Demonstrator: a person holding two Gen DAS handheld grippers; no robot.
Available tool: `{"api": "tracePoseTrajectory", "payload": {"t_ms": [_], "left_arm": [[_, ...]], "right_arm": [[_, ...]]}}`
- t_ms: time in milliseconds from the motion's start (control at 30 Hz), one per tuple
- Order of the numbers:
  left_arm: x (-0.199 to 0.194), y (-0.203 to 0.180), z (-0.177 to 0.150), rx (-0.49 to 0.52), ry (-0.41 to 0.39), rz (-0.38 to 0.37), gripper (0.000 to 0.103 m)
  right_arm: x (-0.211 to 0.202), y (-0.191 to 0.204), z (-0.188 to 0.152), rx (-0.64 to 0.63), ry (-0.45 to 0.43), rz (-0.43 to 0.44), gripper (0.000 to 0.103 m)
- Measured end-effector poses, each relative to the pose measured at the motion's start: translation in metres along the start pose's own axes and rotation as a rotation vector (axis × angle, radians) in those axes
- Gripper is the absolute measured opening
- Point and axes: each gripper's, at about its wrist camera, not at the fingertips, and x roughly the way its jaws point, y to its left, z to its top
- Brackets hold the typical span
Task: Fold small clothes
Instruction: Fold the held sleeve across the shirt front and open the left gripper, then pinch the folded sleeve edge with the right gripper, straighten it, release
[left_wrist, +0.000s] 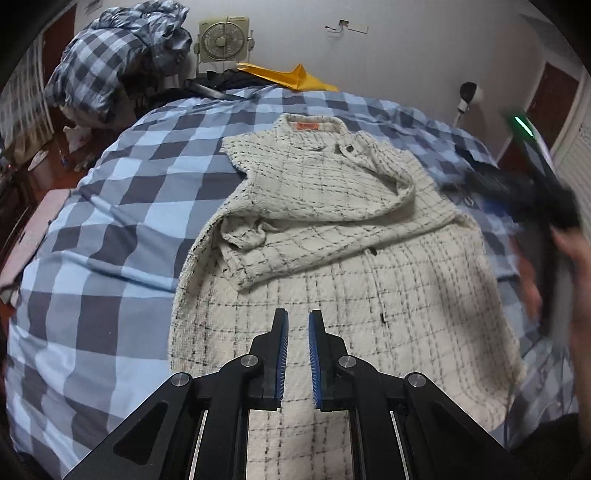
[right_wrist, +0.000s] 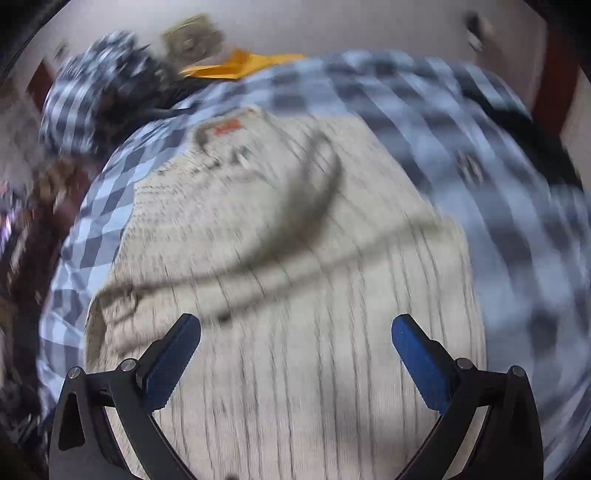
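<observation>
1. Left tool (left_wrist: 298, 317): jaws narrow, nearly closed, nothing between the blue pads (left_wrist: 283, 354). It hangs over the near hem of the jacket.
2. Right tool (right_wrist: 295, 325): jaws wide, empty. Its view is heavily motion-blurred; it points down at the jacket's lower half.
3. Cream tweed jacket (left_wrist: 332, 258), dark grid pattern, lies flat on the bed (left_wrist: 110, 221), collar at the far end, hem near. Both sleeves are folded in across the chest; the cuff (left_wrist: 243, 236) of one lies toward the left edge.
4. Orange neck label (left_wrist: 306, 126) shows at the collar, a dark button (left_wrist: 349, 149) just right of it.
5. Right edge of the left view: a blurred hand (left_wrist: 576, 266) holding the other tool's black body, beside the jacket.
6. Far side of the bed: yellow-orange sheet (left_wrist: 291, 77), crumpled checked bedding (left_wrist: 110, 62) far left, box fan (left_wrist: 223, 38) by the wall.
</observation>
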Motion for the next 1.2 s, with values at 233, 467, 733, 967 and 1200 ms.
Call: {"api": "tracePoseTrajectory", "payload": {"t_ms": [233,467,733,967,1200], "left_arm": [[0.013,0.027,0.006,-0.123,0.039,-0.055,0.009],[0.014,0.035,0.011,-0.16,0.045,-0.106,0.009],[0.0,0.053,0.008,-0.251,0.006,-0.114,0.009],[0.005,0.05,0.005,-0.235,0.026,-0.096,0.009],[0.007,0.04,0.005,-0.198,0.038,-0.102,0.009]], "right_arm": [[0.094,0.102,0.108,-0.391,-0.001,-0.302,0.102],[0.193,0.093,0.119,-0.467,0.29,-0.501,0.002],[0.038,0.088,0.151,-0.12,0.079,0.197,0.004],[-0.055,-0.041,0.135,0.338,-0.134,0.51,0.007],[0.046,-0.217,0.008,0.746,0.217,0.005,0.082]]}}
